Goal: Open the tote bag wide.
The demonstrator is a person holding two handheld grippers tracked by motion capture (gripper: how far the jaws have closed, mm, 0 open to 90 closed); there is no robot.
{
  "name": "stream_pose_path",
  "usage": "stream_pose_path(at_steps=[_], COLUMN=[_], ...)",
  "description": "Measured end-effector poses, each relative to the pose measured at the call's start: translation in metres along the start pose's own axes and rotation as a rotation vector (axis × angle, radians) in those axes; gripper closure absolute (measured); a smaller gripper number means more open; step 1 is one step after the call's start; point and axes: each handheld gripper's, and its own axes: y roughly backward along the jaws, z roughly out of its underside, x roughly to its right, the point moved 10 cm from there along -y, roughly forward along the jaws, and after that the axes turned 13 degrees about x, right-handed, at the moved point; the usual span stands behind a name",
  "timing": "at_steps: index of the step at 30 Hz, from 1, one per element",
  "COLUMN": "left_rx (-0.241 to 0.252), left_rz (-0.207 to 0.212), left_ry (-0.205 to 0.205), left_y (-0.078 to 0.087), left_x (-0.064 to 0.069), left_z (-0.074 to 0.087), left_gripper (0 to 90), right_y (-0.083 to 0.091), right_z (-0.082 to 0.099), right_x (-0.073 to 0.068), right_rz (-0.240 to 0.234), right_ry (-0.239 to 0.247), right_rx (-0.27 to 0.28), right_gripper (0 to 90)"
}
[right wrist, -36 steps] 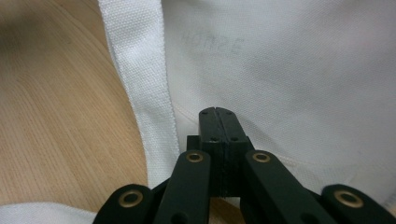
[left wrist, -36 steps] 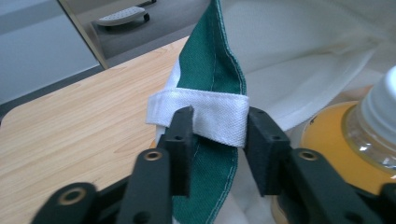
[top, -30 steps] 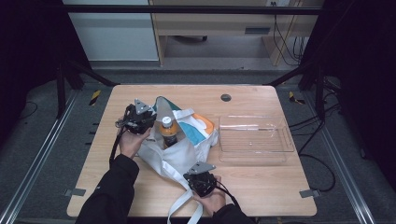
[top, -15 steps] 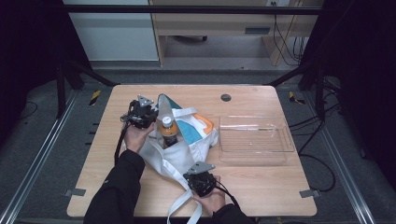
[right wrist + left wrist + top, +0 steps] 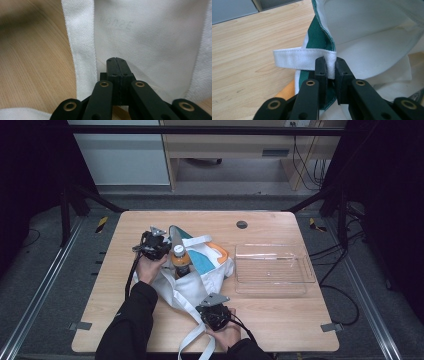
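Bag [image 5: 200, 275] mid-bench [image 5: 280, 320]; bottle [image 5: 180, 260] upright in bag mouth. Tray [image 5: 272, 270] just R of bag. L tool [image 5: 159, 241] at bag's L-rear edge; R tool [image 5: 207, 306] at front.

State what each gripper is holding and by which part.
The left gripper pinches the white tote bag by its handle strap at the rim. The right gripper is shut on the bag's white fabric near its bottom end.

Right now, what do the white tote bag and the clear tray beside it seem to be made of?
White tote bag: looks like woven cotton canvas, matte; the weave shows on its white webbing strap, and it folds softly. Clear rectangular tray: probably rigid plastic, glossy; the tabletop shows through it and its rims glint.
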Motion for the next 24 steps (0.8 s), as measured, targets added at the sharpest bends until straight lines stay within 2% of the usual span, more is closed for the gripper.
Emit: stream_pose_path(at_steps=[3,7,8,10,16,20,24], left_rx=[0.005,0.026,0.041,0.051,0.099,0.11,0.108], left_rz=[0.003,0.007,0.022,0.024,0.023,0.012,0.016], left_ry=[-0.002,-0.001,0.005,-0.005,-0.009,-0.005,0.023], left_y=[0.005,0.013,0.022,0.031,0.063,0.081,0.092], left_x=[0.0,0.0,0.0,-0.002,-0.006,-0.009,-0.007], left_z=[-0.003,-0.007,-0.009,-0.01,-0.011,-0.003,0.012], left_gripper=[79.9,68.7,65.7,62.8,55.2,53.6,53.0], right_y=[0.0,-0.001,0.0,0.0,0.012,0.023,0.034], right_z=[-0.001,-0.001,-0.001,-0.003,-0.024,-0.043,-0.06], right_x=[0.0,0.001,0.001,0.002,0.002,0.007,0.014], right_rz=[-0.002,-0.004,-0.008,-0.008,-0.024,-0.013,-0.001], right_ry=[-0.001,-0.015,-0.012,-0.017,-0.028,-0.014,-0.001], right_rx=[0.001,-0.005,-0.01,-0.011,0.059,0.117,0.171], right_gripper=[90.0,90.0,90.0,88.7,84.5,81.5,77.6])
